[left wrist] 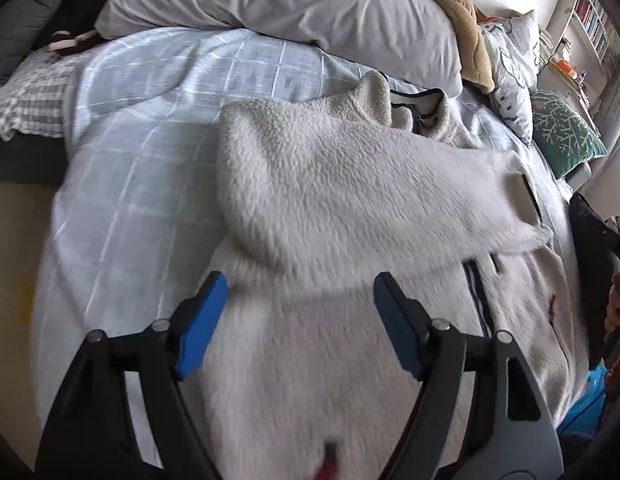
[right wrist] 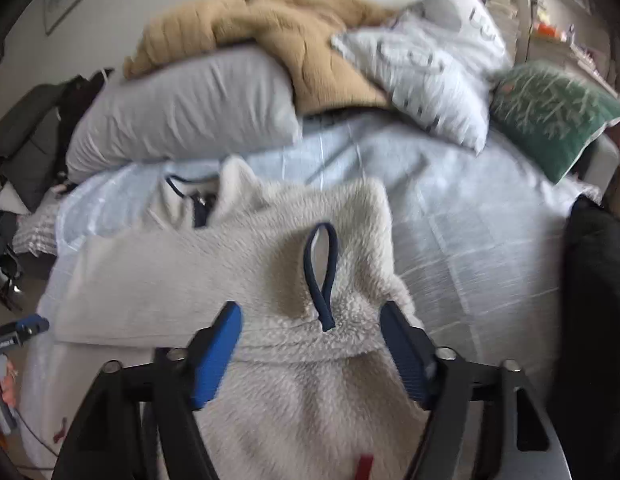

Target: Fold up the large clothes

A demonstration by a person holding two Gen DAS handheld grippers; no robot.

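A cream fleece jacket [left wrist: 333, 200] lies on the light blue checked bed cover [left wrist: 142, 152], one sleeve folded across its body, the dark zipper [left wrist: 475, 292] showing at the right. My left gripper [left wrist: 300, 284] is open, just above the jacket's lower body, holding nothing. In the right wrist view the same jacket [right wrist: 238, 280] shows a sleeve cuff with a navy loop [right wrist: 319, 276] folded over. My right gripper [right wrist: 311, 312] is open, its jaws on either side of that cuff, empty. The left gripper's blue tip [right wrist: 30, 326] shows at the far left.
A grey pillow [left wrist: 294, 4], a tan blanket [right wrist: 278, 36], a white patterned pillow [right wrist: 425, 60] and a green cushion [right wrist: 549, 112] lie at the head of the bed. Dark clothing [right wrist: 593, 320] is at the right. Shelves [left wrist: 589, 20] stand far right.
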